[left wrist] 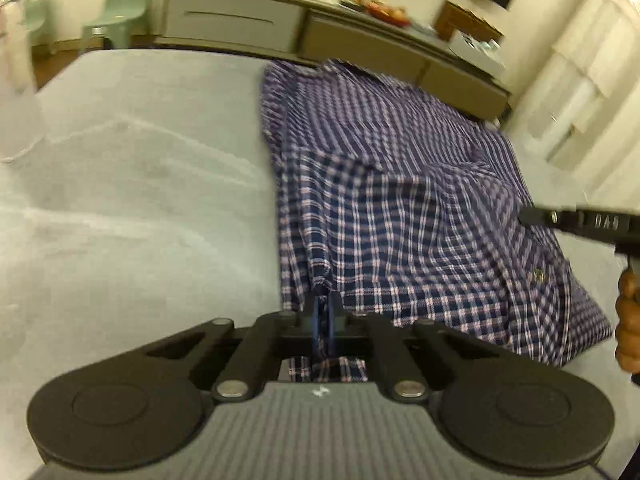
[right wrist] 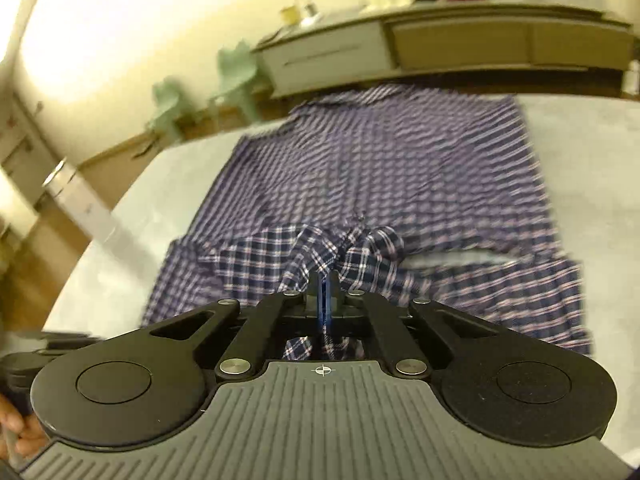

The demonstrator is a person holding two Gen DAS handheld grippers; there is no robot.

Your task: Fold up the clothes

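Both claws pinch the near edge of a plaid shirt spread on a pale grey bed.

The left gripper [left wrist: 322, 312] has its black fingers pressed together on a bunched fold of the shirt [left wrist: 400, 184]; the right gripper [right wrist: 323, 294] nips a crumpled knot of the same woven navy, white and pink check; the cloth lies flat and rumpled across the matte bed cover [left wrist: 140, 200]; a long low cabinet [right wrist: 460, 40] stands beyond; two mint-green plastic chairs [right wrist: 236, 76] stand beside it.
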